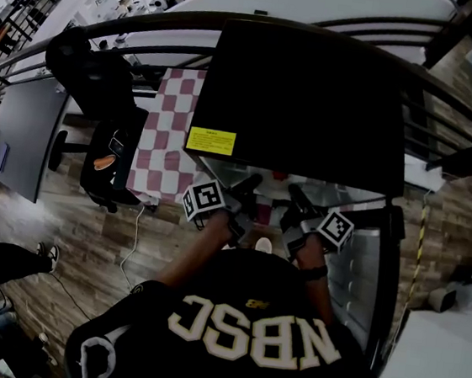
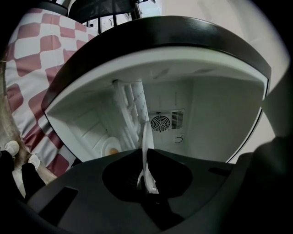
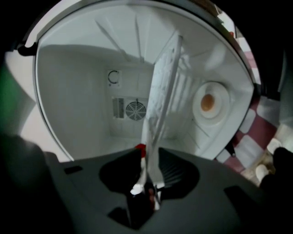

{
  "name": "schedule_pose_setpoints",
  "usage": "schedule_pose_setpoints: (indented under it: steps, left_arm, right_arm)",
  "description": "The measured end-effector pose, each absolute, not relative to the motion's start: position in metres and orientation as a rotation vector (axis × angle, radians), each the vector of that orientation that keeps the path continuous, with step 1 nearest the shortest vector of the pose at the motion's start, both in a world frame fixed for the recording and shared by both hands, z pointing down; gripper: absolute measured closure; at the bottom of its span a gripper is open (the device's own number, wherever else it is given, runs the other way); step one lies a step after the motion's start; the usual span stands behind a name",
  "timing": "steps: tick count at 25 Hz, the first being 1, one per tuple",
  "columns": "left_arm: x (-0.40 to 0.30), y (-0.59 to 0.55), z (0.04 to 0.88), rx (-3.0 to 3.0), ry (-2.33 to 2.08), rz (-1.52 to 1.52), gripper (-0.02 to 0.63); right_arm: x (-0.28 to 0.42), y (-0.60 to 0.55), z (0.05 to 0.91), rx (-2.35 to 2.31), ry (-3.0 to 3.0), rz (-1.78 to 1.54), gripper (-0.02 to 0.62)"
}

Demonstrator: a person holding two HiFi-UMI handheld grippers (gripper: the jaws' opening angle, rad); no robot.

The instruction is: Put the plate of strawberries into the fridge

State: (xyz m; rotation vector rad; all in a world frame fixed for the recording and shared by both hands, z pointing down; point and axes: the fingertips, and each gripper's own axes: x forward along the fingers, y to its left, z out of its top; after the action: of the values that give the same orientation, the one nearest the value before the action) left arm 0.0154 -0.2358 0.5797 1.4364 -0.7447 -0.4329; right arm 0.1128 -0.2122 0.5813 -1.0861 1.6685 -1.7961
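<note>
The white plate (image 3: 162, 91) stands edge-on between both grippers inside the open fridge (image 1: 305, 99). A red strawberry (image 3: 140, 148) shows at its lower rim in the right gripper view. In the left gripper view the plate (image 2: 145, 151) is a thin white edge, and my left gripper (image 2: 149, 185) is shut on its rim. My right gripper (image 3: 149, 187) has the opposite rim between its jaws with a dark gap beside it, so it stands open. From the head view, the left gripper (image 1: 248, 192) and the right gripper (image 1: 292, 200) reach into the fridge's mouth. The plate (image 1: 274, 178) is barely visible between them.
The fridge's white back wall carries a round fan grille (image 2: 160, 122). A round white fitting with an orange spot (image 3: 208, 103) sits on the side wall. The fridge door (image 1: 367, 267) hangs open at the right. A red-and-white checked cloth (image 1: 170, 134) and a black chair (image 1: 108, 157) lie left.
</note>
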Motion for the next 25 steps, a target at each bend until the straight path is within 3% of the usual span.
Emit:
schedule_pose_setpoints:
  steps: [2,3,7,13,25]
  left_arm:
    - [0.015,-0.235,0.577,1.447,-0.736,-0.440,0.561]
    - [0.015,-0.234,0.576,1.454,-0.732,-0.442,0.549]
    - [0.017,-0.229,0.572,1.487,-0.715,-0.441,0.483]
    - [0.014,-0.211,0.573,1.614,-0.781,-0.328,0.438]
    - [0.001,-0.175,0.578,1.942,-0.965,-0.120,0.437]
  right_arm:
    - [0.111,-0.211,0.582,-1.100,1.698,-1.793,0.421]
    - [0.110,-0.209,0.582,-1.105,1.715,-1.790,0.408]
    - [0.105,-0.205,0.580,-1.101,1.777,-1.760,0.394]
    - [0.103,-0.191,0.576,-1.183,1.960,-1.630,0.393]
    - [0.111,-0.161,0.566,-1.770,2.558,-0.974,0.393]
